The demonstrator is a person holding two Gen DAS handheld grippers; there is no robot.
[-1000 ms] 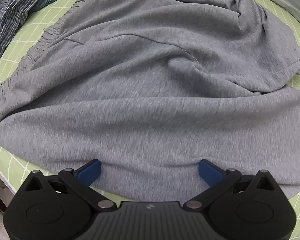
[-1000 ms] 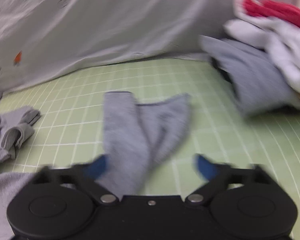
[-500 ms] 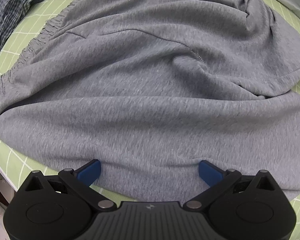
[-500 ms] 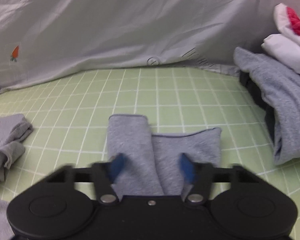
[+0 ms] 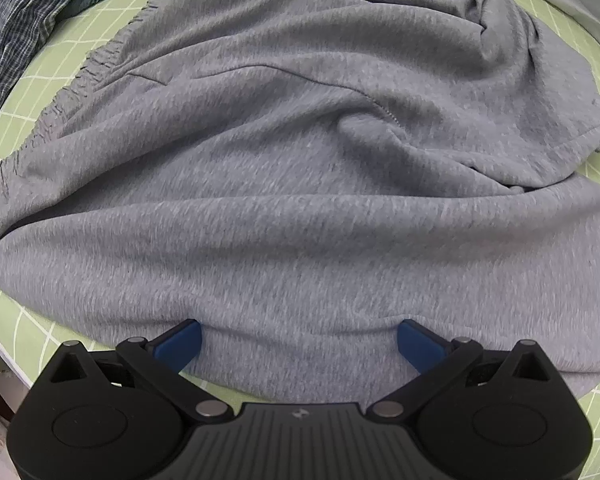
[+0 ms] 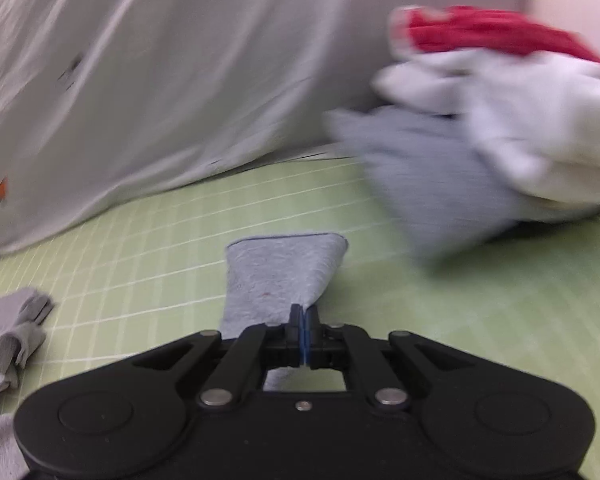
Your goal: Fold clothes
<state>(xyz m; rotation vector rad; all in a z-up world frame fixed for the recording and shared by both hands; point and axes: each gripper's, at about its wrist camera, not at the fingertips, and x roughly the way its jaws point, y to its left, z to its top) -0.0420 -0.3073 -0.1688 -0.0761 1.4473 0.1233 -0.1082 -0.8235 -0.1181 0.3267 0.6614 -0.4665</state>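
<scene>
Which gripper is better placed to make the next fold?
Right. The right gripper is shut on the grey sleeve over the green mat; the left gripper sits open on the grey garment.

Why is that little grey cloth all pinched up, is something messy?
The right gripper is shut on the small grey cloth, so it bunches to a point. Messier is the grey sweatshirt under the open left gripper: rumpled, not flat. A crumpled grey piece also lies on the green mat.
</scene>
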